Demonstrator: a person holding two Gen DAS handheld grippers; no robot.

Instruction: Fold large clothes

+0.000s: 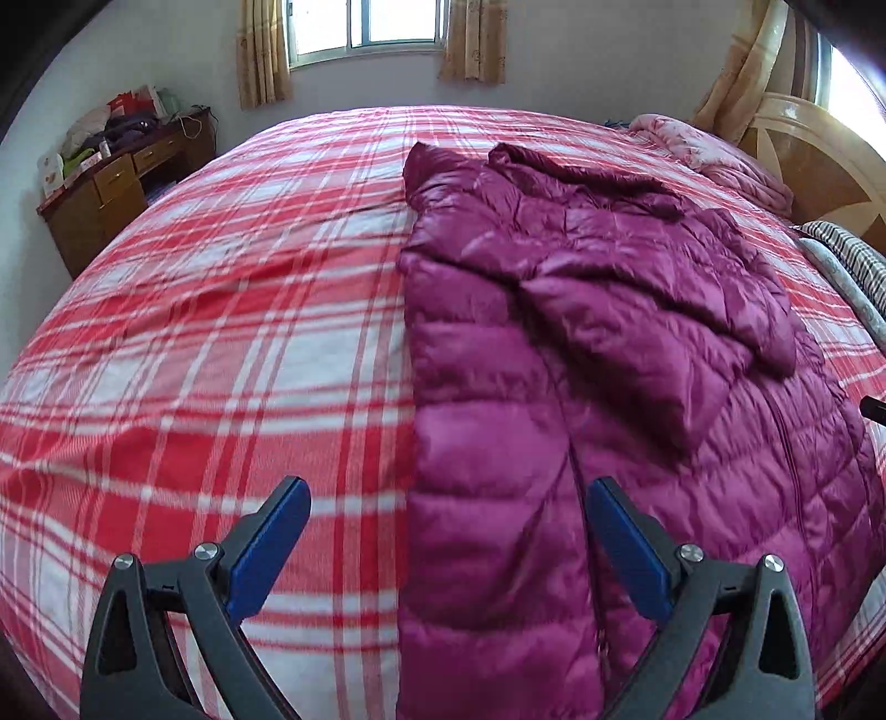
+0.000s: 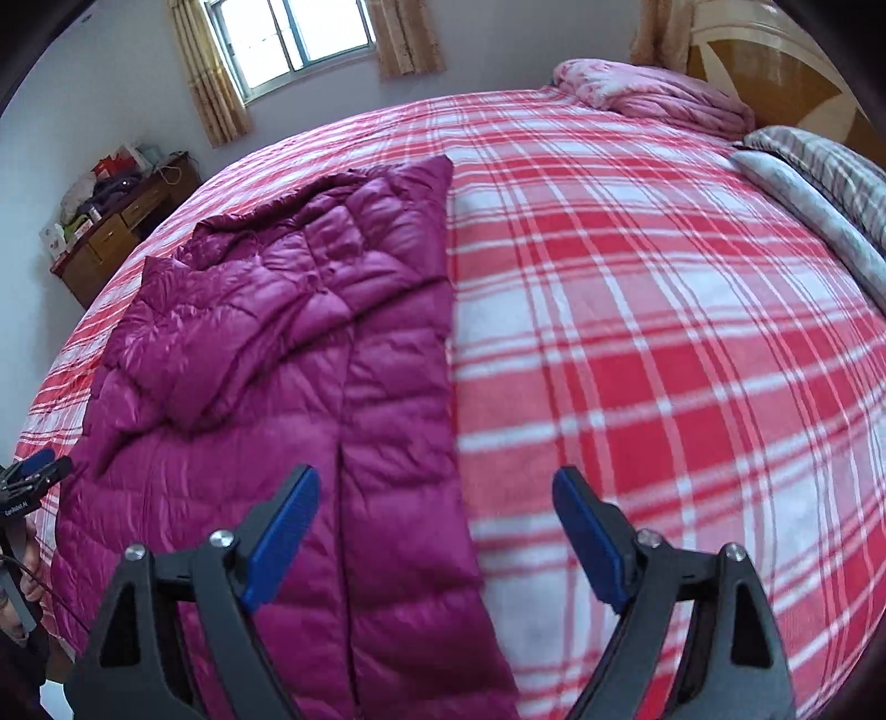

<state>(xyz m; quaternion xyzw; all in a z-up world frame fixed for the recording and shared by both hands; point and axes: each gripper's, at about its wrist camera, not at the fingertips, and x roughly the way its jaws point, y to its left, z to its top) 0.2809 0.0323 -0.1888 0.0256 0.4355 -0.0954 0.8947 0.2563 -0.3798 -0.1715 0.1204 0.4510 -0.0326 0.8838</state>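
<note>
A large magenta quilted down jacket (image 1: 598, 343) lies flat on the red-and-white plaid bed (image 1: 221, 343), sides folded in to a long strip, a sleeve folded across its upper part. My left gripper (image 1: 448, 515) is open and empty, hovering above the jacket's lower left edge. In the right wrist view the jacket (image 2: 288, 354) lies left of centre on the bed (image 2: 664, 332). My right gripper (image 2: 437, 509) is open and empty above the jacket's lower right edge. The left gripper's blue tip (image 2: 33, 465) shows at the far left there.
A pink folded quilt (image 1: 714, 149) and striped pillows (image 1: 847, 260) lie by the wooden headboard (image 1: 819, 155). A cluttered wooden desk (image 1: 122, 183) stands against the far wall left of the bed. A curtained window (image 1: 365, 27) is behind.
</note>
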